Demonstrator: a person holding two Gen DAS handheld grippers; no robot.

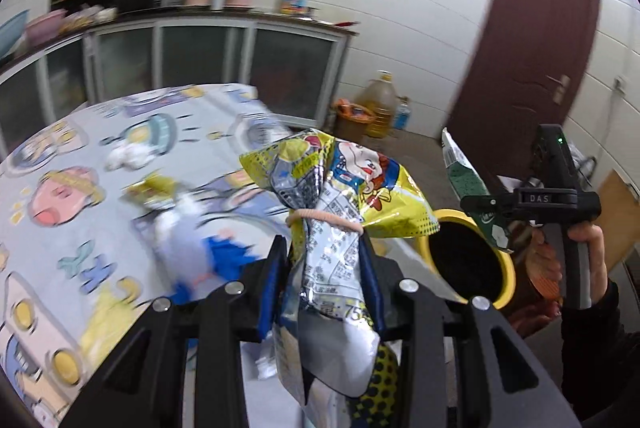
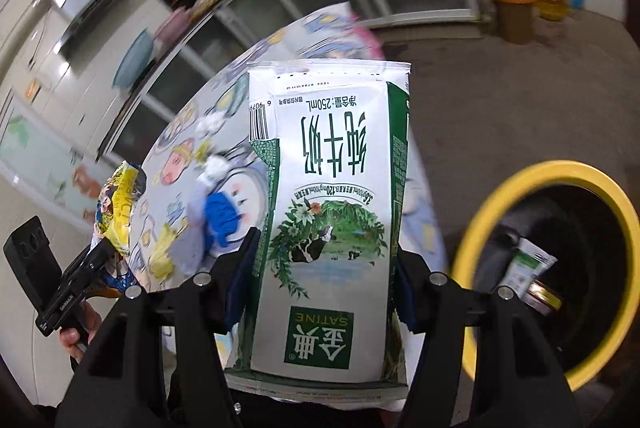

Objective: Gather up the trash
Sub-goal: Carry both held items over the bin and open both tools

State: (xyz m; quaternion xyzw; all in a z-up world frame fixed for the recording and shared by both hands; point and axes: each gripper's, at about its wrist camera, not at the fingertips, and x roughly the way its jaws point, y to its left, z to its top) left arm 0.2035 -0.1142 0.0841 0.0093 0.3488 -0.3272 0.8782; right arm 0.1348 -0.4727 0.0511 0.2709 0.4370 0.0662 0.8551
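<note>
My left gripper [image 1: 324,248] is shut on a crumpled yellow snack bag [image 1: 340,180] with a rubber band round its neck. In the right wrist view the same gripper [image 2: 96,256] and snack bag [image 2: 118,204] appear at the far left. My right gripper [image 2: 326,248] is shut on a white and green milk carton [image 2: 328,212]. A yellow-rimmed bin [image 2: 480,220] with a dark inside stands low on the right and holds a small carton [image 2: 528,264] and a jar [image 2: 544,296]. From the left wrist, the right gripper [image 1: 488,212] holds the milk carton [image 1: 464,172] just above the bin [image 1: 508,268].
The table with a cartoon cloth [image 1: 80,148] carries a white tissue wad [image 1: 128,156], a yellow wrapper [image 1: 152,188] and a blue and white item [image 1: 224,252]. An orange-lined basket [image 1: 352,116] and an oil jug [image 1: 380,100] stand by the cabinets. A brown door [image 1: 532,28] is on the right.
</note>
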